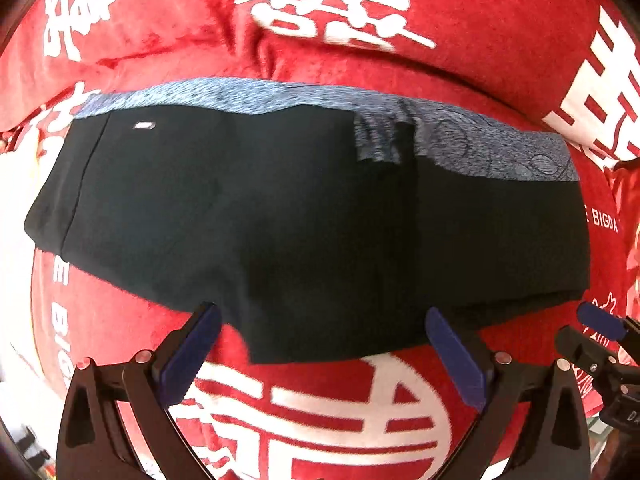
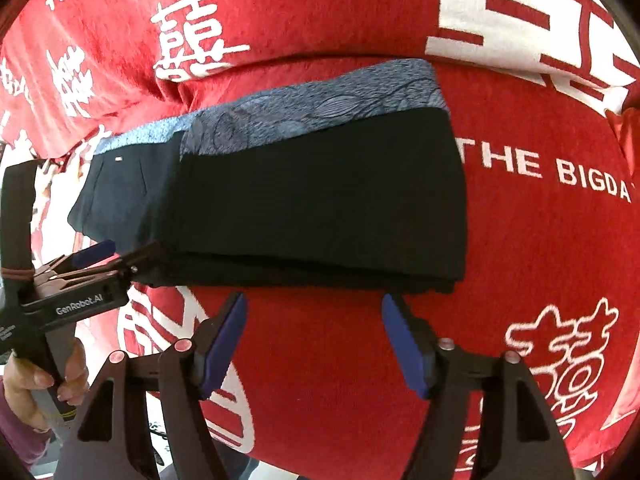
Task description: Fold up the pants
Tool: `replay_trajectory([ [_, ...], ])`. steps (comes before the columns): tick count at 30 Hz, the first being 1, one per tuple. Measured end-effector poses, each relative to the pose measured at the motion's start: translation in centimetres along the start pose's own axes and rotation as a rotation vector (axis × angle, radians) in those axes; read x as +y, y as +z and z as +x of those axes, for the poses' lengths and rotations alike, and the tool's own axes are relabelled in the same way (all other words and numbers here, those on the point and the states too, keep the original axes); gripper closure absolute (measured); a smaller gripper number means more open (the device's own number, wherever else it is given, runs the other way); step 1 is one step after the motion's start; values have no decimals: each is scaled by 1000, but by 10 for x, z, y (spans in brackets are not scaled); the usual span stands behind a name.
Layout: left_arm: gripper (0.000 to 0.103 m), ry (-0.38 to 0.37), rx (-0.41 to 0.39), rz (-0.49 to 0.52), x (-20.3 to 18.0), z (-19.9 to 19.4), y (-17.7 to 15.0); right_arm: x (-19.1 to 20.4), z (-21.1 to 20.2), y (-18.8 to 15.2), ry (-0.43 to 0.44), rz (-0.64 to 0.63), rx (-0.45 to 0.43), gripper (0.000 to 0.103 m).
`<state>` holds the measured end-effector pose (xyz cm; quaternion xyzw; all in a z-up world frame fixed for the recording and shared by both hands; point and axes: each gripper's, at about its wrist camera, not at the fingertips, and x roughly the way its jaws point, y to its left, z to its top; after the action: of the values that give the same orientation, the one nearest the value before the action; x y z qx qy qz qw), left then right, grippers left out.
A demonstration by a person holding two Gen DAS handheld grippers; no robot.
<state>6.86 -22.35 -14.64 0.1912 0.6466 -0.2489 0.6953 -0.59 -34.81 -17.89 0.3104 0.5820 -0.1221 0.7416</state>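
The black pants [image 1: 304, 216] with a blue-grey patterned waistband lie folded on the red blanket [image 1: 360, 60], just ahead of the left claw [image 1: 324, 344] and right claw [image 2: 316, 340], both spread apart and empty.

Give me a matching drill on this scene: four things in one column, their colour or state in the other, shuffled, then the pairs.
1. pants
2. waistband
3. blanket
4. left gripper

A. red with white characters
B. jaws apart, holding nothing
C. black, folded over on itself
D. blue-grey patterned

Pairs: 1-C, 2-D, 3-A, 4-B
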Motion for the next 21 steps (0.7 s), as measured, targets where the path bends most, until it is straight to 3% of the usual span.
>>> replay_trajectory([
  [11, 0, 20, 17, -67, 74, -2, -10, 66, 13, -13, -26, -28, 27, 30],
  [21, 0, 26, -5, -220, 150, -5, -17, 123, 30, -1, -33, -109, 59, 29],
])
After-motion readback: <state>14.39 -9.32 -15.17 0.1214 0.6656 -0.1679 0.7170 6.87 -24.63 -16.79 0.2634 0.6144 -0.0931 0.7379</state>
